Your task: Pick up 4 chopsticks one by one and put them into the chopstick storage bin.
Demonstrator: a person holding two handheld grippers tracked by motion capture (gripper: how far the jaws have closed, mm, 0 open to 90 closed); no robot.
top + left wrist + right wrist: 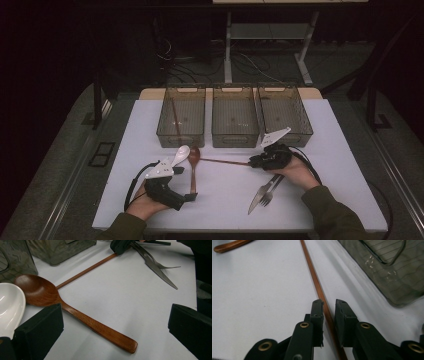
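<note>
Jaws of the right gripper (329, 305) straddle a chopstick (319, 290) lying flat on the table (225, 195), narrowly parted, not yet pinching. Left gripper (112, 322) stands spread wide over the wooden spoon (75, 312). Advice: centre the stick, close squarely, lift level so it won't roll free.

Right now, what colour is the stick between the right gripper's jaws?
Reddish-brown chopstick, clearest in the right gripper view.

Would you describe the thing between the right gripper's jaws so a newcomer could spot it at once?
On the white table, in front of the three mesh bins, the right gripper straddles a chopstick. It runs leftward toward a wooden spoon. Unlike the spoon, it is a thin, straight, reddish-brown stick with no bowl.
</note>
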